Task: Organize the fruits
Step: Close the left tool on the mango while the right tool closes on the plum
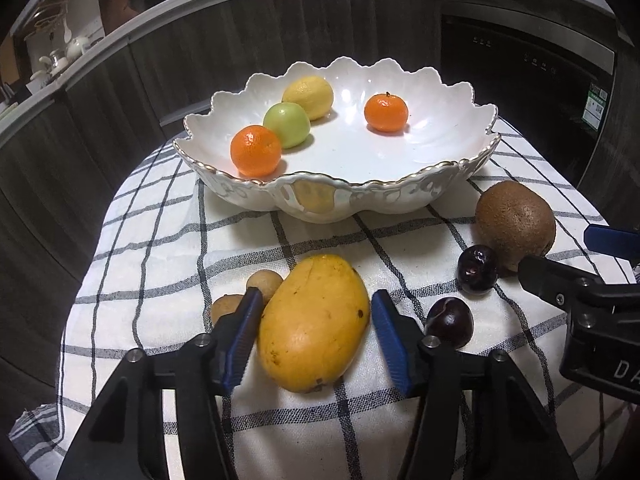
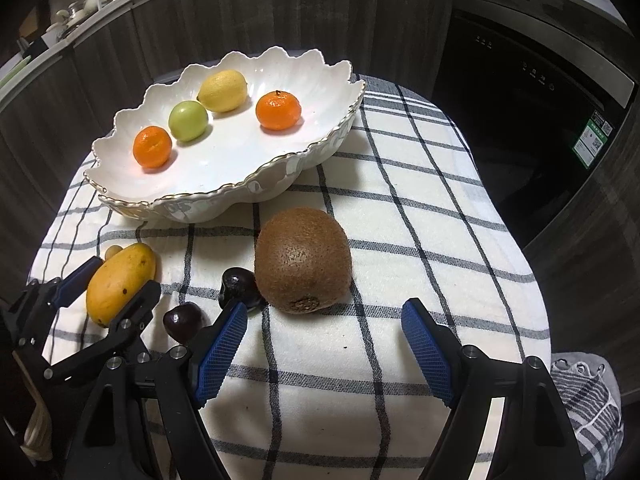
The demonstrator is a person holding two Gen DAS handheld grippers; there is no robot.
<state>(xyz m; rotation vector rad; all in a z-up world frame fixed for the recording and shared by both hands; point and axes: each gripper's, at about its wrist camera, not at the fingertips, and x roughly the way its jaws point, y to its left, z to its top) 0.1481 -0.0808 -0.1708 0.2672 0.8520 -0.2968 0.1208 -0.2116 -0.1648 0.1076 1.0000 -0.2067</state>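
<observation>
A white scalloped bowl (image 1: 440,184) (image 2: 200,208) holds two oranges (image 1: 256,151), a green fruit (image 1: 286,125) and a lemon (image 1: 308,97). A yellow mango (image 1: 312,322) (image 2: 120,282) lies on the checked cloth between the open fingers of my left gripper (image 1: 316,340); the pads stand beside it, a gap still showing on the right. My right gripper (image 2: 324,344) is open and empty, just short of a brown kiwi (image 2: 303,259) (image 1: 515,224). Two dark cherries (image 1: 477,269) (image 1: 449,322) lie between mango and kiwi.
Two small tan longans (image 1: 264,283) sit left of the mango, against my left finger. The checked cloth (image 2: 420,200) covers a small round table. Dark cabinets and a dishwasher (image 2: 520,92) stand behind. A grey towel (image 2: 588,392) hangs at the right edge.
</observation>
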